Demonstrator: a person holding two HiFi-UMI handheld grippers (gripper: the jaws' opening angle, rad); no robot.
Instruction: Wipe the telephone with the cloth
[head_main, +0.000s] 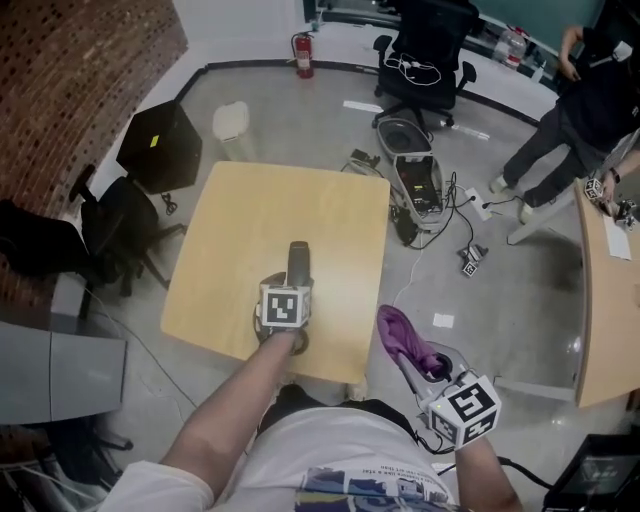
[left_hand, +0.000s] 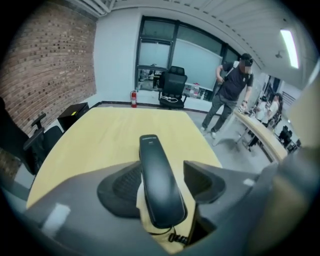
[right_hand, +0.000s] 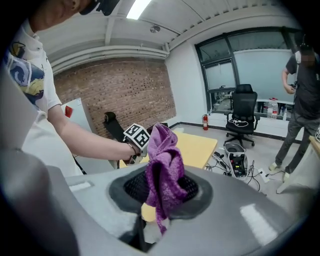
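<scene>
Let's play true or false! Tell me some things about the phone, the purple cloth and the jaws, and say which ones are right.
1. The right gripper holds a purple cloth in its jaws. True.
2. The phone handset is white. False: it is black.
3. The handset sits between the jaws of the left gripper. True.
4. The cloth is rubbing the handset. False: the cloth is held off to the side of the table, apart from the handset.
5. A red fire extinguisher stands by the far wall. True.
</scene>
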